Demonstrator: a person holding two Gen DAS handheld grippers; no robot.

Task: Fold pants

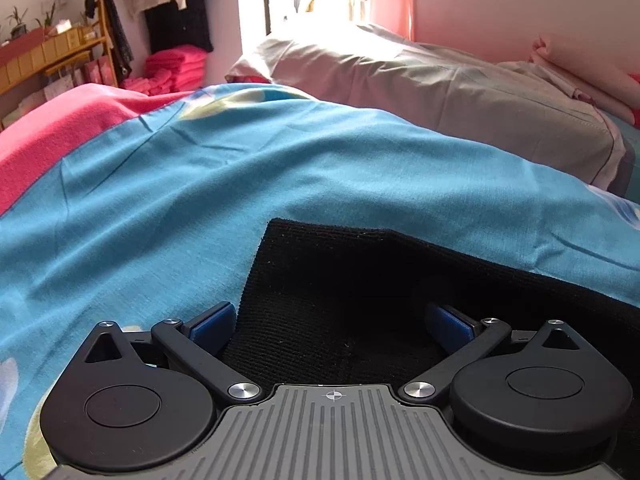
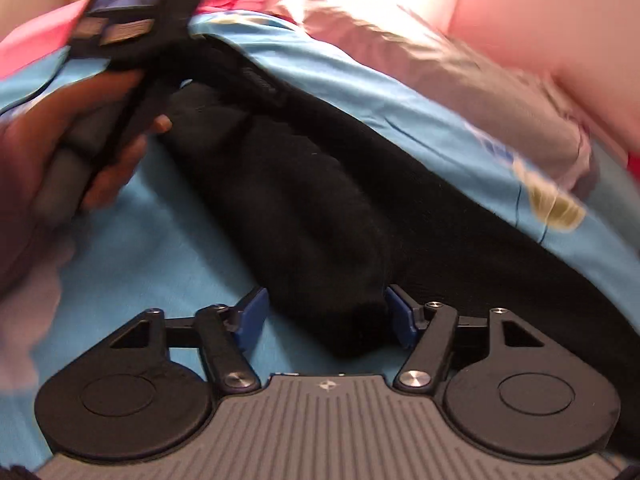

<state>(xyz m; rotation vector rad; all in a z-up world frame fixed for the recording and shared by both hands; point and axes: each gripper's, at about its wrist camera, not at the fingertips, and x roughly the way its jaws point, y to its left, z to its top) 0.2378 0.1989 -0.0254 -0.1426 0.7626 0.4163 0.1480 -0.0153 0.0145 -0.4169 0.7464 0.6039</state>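
At 6 o'clock in the left wrist view, the left tongs stand spread wide, their two blue pads well apart, with a corner of the black pants lying between them; the left pad sits just beside the cloth's edge and the right pad is sunk in its dark folds, yet neither is seen to pinch it. At 6 o'clock in the right wrist view, the right tongs are also parted, less widely, and a thick rolled end of the pants fills the gap, touching the right pad; whether the left pad presses it I cannot tell. One pair of pants shows, two tongs, four blue pads in all. The pants are black, ribbed knit, bunched, running from 6 toward 11 o'clock in the right view across the blue bedsheet of the bed. At 9 o'clock there a hand grips the other tool's handle, blurred. A grey pillow lies at 1 o'clock in the left view
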